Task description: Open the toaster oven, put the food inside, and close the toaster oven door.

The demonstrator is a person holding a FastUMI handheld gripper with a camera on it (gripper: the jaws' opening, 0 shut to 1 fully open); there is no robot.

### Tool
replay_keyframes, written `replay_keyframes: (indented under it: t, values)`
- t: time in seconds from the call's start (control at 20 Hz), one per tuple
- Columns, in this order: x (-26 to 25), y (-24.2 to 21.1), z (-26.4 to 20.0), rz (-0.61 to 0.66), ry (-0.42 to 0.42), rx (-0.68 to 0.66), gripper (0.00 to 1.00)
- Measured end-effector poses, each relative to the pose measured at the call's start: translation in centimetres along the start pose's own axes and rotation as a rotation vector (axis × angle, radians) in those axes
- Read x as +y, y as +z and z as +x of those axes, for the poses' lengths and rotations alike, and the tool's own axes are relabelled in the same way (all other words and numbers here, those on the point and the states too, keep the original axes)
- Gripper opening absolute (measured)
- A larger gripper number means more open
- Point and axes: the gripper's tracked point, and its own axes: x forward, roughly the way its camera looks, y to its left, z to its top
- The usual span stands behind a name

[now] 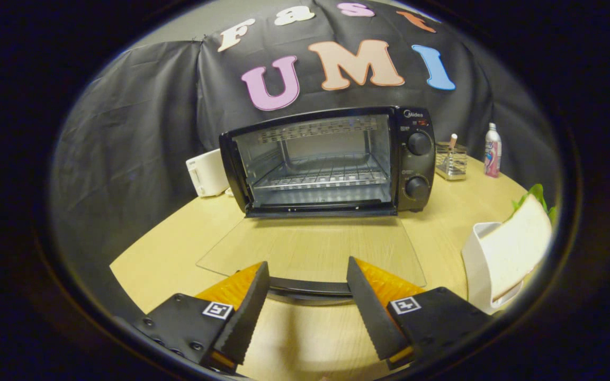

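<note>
Place: staged kitchen booth — black cloth wall [141, 106]
Signs: toaster oven [331, 161], white toaster [207, 172] — on wooden table [442, 211] beyond the fingers

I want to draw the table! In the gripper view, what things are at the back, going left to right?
White toaster → toaster oven, door down → clear holder → bottle. The open fingers sit by the door handle.

Low, near, facing toaster oven [326, 161]
</note>
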Motion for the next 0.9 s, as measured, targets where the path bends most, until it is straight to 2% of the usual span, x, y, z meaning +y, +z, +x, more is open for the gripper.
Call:
replay_keyframes:
  t: [0.25,0.5,0.65,0.9]
  values:
    - [-0.2,1.4,-0.9,0.027,0.071,-0.002,0.91]
    - [-5.1,8.5,-4.8,0.004,0.086,-0.046,0.90]
    - [-10.2,12.5,-8.0,-0.016,0.053,0.000,0.90]
    - [-19.1,14.0,-12.0,0.025,-0.081,0.166,0.90]
